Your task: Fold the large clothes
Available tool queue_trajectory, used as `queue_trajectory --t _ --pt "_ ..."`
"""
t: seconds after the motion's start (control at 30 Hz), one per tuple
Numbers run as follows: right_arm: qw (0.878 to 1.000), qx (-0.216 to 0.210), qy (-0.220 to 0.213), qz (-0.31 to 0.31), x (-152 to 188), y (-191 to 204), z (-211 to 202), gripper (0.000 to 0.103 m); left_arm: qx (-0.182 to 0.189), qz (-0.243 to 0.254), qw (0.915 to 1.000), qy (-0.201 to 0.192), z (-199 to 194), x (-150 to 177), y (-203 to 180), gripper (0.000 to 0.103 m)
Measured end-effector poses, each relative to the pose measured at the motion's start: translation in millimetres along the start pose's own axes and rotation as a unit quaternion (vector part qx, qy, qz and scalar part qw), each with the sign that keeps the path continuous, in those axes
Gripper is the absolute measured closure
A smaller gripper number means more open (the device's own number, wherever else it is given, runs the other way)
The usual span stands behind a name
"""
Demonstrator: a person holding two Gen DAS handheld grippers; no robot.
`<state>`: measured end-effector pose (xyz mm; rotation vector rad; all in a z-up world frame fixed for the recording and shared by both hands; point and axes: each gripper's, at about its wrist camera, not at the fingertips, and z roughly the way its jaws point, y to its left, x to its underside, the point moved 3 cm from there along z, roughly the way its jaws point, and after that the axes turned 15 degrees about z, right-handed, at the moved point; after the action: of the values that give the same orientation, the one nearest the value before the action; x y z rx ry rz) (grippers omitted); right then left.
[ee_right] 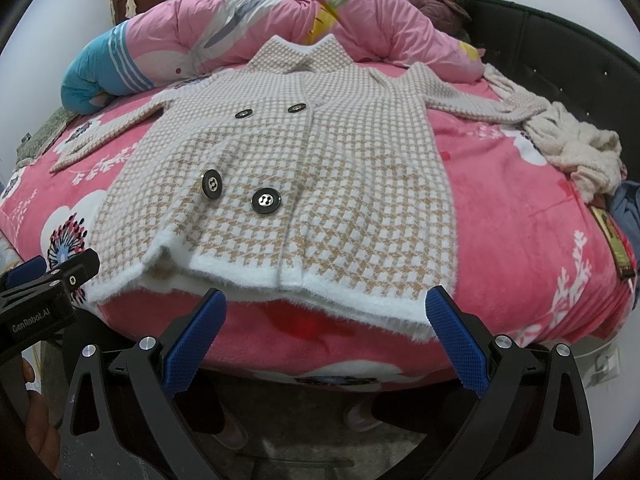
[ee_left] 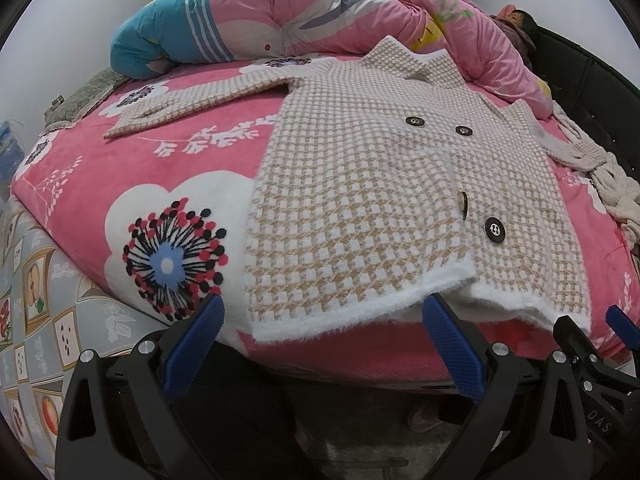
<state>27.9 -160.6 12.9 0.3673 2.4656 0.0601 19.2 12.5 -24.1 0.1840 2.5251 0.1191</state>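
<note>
A beige and white houndstooth coat [ee_left: 372, 184] [ee_right: 304, 168] with black buttons lies spread flat, front up, on a pink floral bed [ee_left: 168, 160], both sleeves out to the sides. Its fluffy white hem [ee_left: 352, 312] [ee_right: 320, 296] faces me at the bed's near edge. My left gripper [ee_left: 324, 312] stands open just short of the hem's left half, nothing between its blue fingers [ee_left: 200, 332]. My right gripper [ee_right: 326, 308] is open too, in front of the hem's right half. The left gripper also shows at the left edge of the right wrist view [ee_right: 48, 276].
A rolled pink and blue quilt [ee_left: 280, 20] lies behind the coat's collar. A person lies at the far right by the black headboard [ee_right: 560, 52]. A cream knitted garment [ee_right: 572, 148] is heaped at the right of the bed. A patterned sheet [ee_left: 36, 300] hangs at left.
</note>
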Motion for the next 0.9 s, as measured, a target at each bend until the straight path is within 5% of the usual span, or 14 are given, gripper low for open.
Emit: queue_trajectory --t 0.63,0.9 --pt "1.000 -0.002 -0.003 -0.003 1.0 -0.4 2.2 0.007 -0.006 -0.007 1.0000 0.003 6.7 0.1 8.6 0.005" --pt "0.999 -0.003 -0.028 0.024 -17.1 -23.8 -0.4 0.007 -0.025 -0.025 0.9993 -0.007 19.2 -6.3 46.4 0.005"
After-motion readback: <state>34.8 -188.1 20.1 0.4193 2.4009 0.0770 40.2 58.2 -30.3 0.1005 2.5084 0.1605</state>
